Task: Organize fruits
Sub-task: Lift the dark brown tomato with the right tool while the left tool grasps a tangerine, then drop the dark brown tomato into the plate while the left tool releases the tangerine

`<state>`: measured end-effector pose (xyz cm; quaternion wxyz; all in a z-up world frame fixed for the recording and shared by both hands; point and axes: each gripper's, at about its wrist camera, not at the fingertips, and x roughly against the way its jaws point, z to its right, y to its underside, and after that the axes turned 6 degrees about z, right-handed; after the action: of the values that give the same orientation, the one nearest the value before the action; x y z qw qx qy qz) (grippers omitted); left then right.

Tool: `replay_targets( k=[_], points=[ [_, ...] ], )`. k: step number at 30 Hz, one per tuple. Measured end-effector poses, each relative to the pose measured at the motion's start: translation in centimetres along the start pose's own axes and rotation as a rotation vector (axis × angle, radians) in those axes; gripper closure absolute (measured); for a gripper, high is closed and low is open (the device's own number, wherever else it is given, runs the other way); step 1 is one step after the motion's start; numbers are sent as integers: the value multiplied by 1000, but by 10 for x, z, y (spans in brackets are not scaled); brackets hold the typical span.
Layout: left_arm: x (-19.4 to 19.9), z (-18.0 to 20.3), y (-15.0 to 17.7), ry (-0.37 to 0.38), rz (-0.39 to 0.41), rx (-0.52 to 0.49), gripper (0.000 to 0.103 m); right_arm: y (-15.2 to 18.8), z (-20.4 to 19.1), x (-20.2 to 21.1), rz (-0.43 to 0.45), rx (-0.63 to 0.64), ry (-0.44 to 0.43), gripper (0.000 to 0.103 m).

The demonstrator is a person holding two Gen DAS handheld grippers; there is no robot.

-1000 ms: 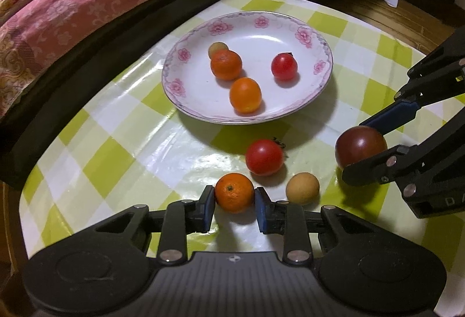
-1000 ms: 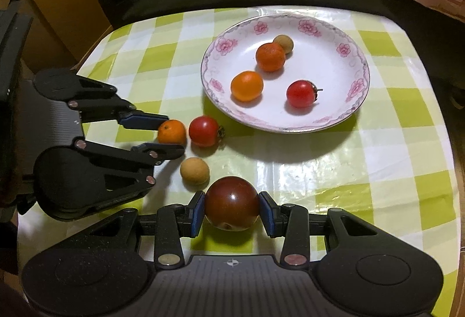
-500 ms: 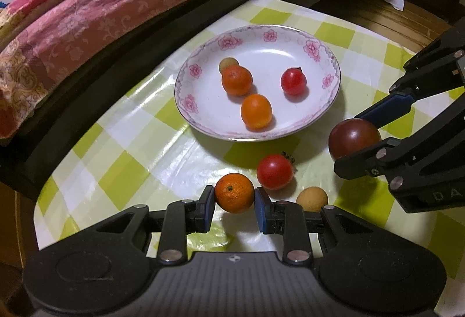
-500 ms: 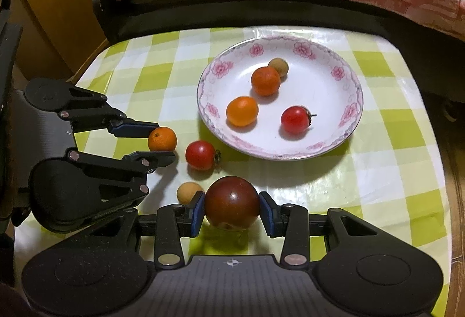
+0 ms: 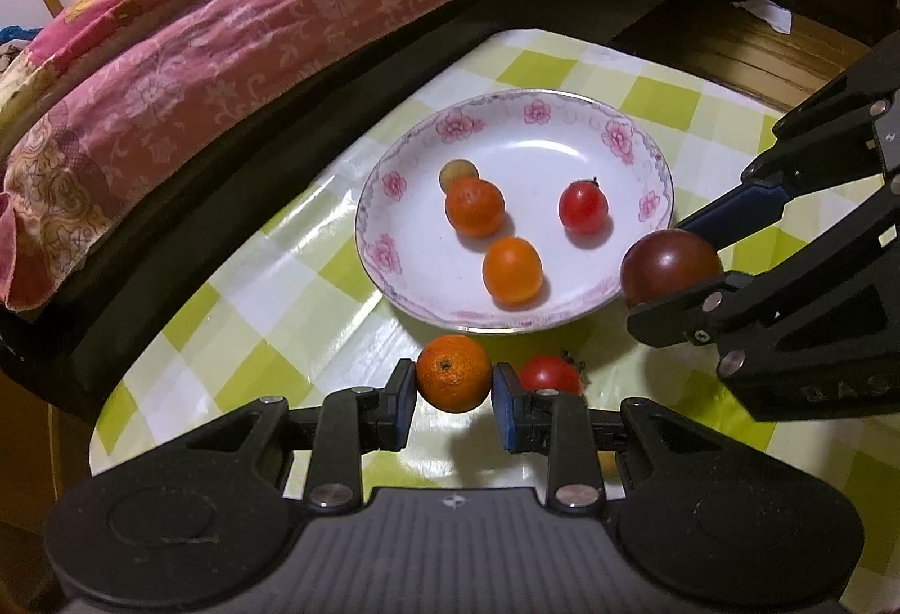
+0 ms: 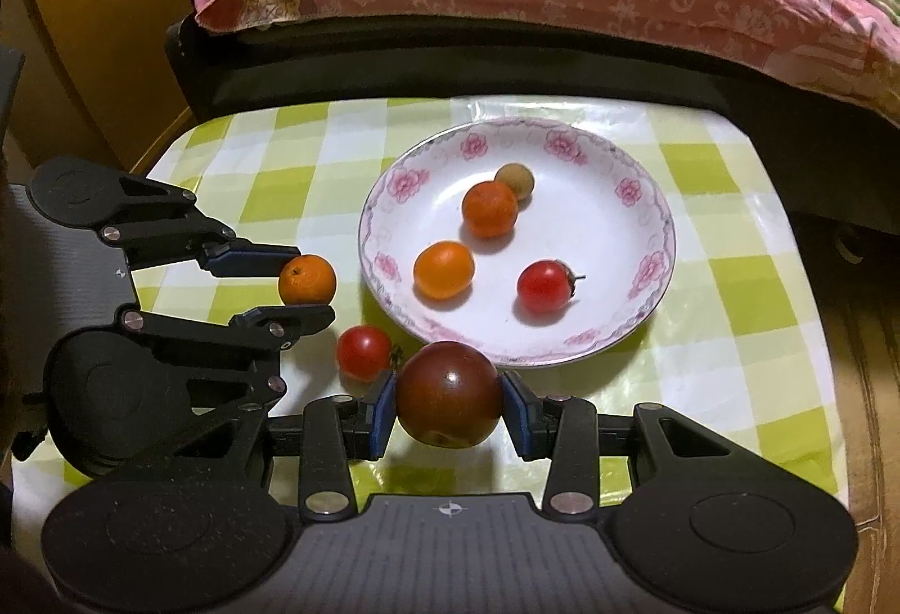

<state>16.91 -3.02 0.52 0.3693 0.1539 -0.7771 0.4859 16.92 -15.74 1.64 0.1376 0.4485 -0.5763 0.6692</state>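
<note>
The flowered plate point(image 6: 655, 242) serves as the landmark: it sits on the checked counter point(image 6: 731, 287) and is evidently where the fruit is being gathered, since two oranges, a red tomato point(image 6: 544, 286) and a small brown fruit point(image 6: 514, 180) already lie inside it. The left hand-held gripper point(image 5: 453, 389) is clamped on a small orange point(image 5: 453, 373), held clear of the counter just off the plate's near-left edge, and the right hand-held gripper point(image 6: 448, 408) is clamped on a dark purple-brown tomato point(image 6: 448, 393) at the plate's near rim. Each fruit is pinched across its middle between the blue pads, which probably keeps a round, slippery thing from rolling out during the carry. Both loads look poised to go over the rim together. One more red tomato point(image 6: 364, 352) rests on the counter just outside the plate's near-left rim, not yet collected.
</note>
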Motion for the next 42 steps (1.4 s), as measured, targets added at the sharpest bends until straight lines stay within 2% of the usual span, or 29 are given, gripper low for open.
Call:
replay_targets(
  k=[26,29,42],
  points=[
    [-17,2,-20,-26,21,7,66,-12,17,-12,61,-46,22,67],
    [-18,4,-21,-28,23,0,66,-13,15,-12,77,-22,47,67],
    [-27,2,-23,-32,18,16,66,-14,21,-20,81,-42,59,67]
  ],
)
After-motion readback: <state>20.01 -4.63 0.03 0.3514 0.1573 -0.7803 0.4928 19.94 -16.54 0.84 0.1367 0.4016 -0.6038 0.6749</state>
